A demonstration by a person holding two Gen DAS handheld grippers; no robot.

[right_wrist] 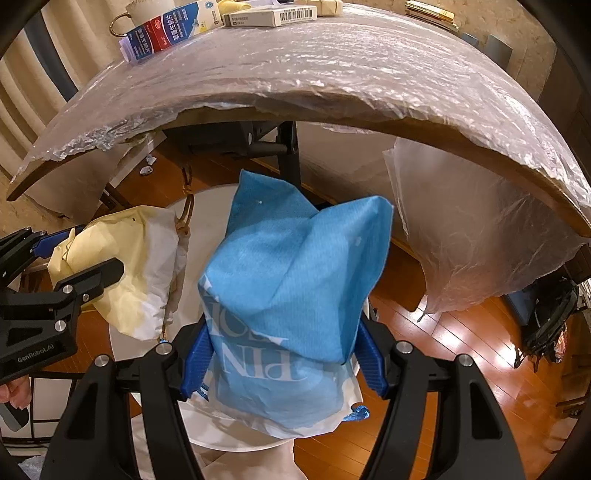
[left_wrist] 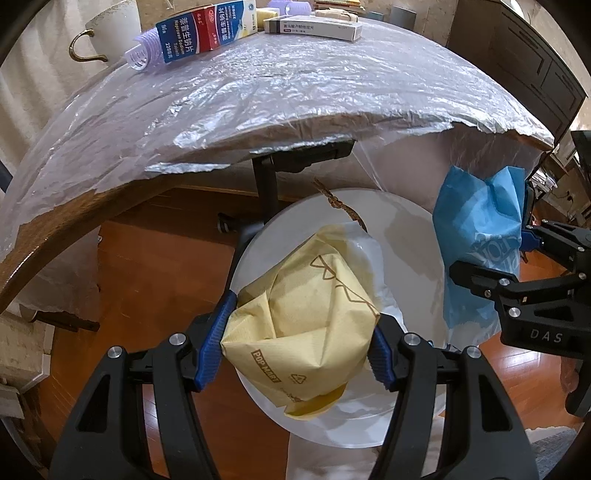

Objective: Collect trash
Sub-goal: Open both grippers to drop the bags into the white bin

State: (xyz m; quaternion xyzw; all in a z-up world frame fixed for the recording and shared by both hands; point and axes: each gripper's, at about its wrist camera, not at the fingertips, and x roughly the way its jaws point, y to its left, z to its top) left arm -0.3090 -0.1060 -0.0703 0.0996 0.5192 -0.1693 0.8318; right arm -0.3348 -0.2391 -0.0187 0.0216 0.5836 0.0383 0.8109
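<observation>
My left gripper (left_wrist: 301,345) is shut on a crumpled yellow paper bag (left_wrist: 306,325) with brown print, held over a white round bin (left_wrist: 413,240) on the floor. A brown twine handle (left_wrist: 338,203) hangs from the bag. My right gripper (right_wrist: 284,363) is shut on a crumpled blue paper bag (right_wrist: 291,291) with white lettering, also held over the bin (right_wrist: 210,206). Each gripper shows at the edge of the other's view: the right one (left_wrist: 517,280) with the blue bag (left_wrist: 480,240), the left one (right_wrist: 66,280) with the yellow bag (right_wrist: 129,266).
A round wooden table (left_wrist: 48,236) covered in clear plastic film curves above the bin. On it lie a blue-red medicine box (left_wrist: 207,29), a white medicine box (left_wrist: 314,27), a purple hair roller (left_wrist: 146,50) and a cup (left_wrist: 110,29). Wooden floor (right_wrist: 443,350) surrounds the bin.
</observation>
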